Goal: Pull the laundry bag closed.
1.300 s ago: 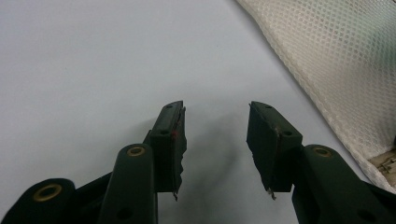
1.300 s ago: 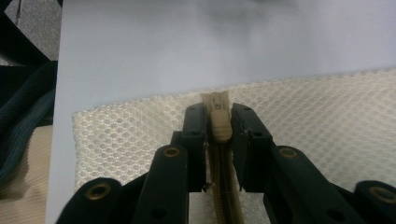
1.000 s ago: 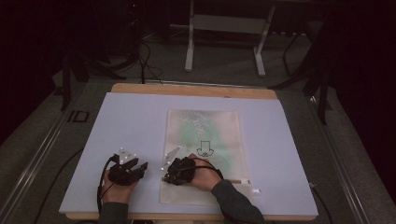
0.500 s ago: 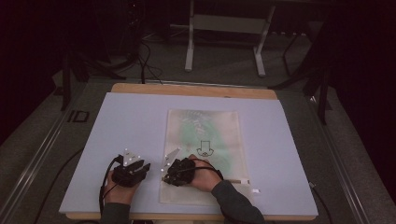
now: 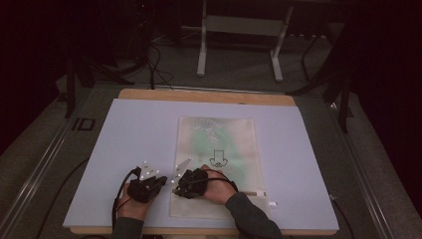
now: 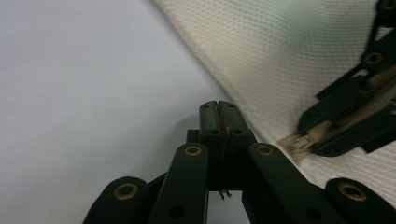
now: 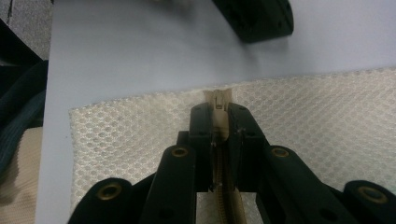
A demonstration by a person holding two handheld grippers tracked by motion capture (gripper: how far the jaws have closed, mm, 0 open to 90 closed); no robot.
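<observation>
High view: your two hands come in at the near edge of the table (image 5: 124, 129), which is covered by a pale lavender sheet. A cream mesh pouch (image 5: 219, 144) with a green tint and a small black drawing lies flat on it, and it serves as the landmark for everything else.

Your right gripper (image 5: 185, 183) sits on the pouch's near left corner, over the mesh. In the right gripper view its jaws are clamped on the beige zipper (image 7: 219, 105): the tape runs between them and its end pokes out just past the tips, close to the pouch's edge. The mesh pouch (image 7: 327, 126) spreads to both sides of the jaws there, with the bare sheet beyond it.

Your left gripper (image 5: 147, 185) rests on the bare sheet just left of the pouch, near that same corner and close beside the right gripper. In the left gripper view its jaws (image 6: 218, 126) are pressed together with nothing between them, the tips lying just off the pouch's edge. In that view the right gripper (image 6: 345, 116) shows farther off, over the mesh (image 6: 280, 56), with the beige zipper end (image 6: 296, 140) in its grip.
</observation>
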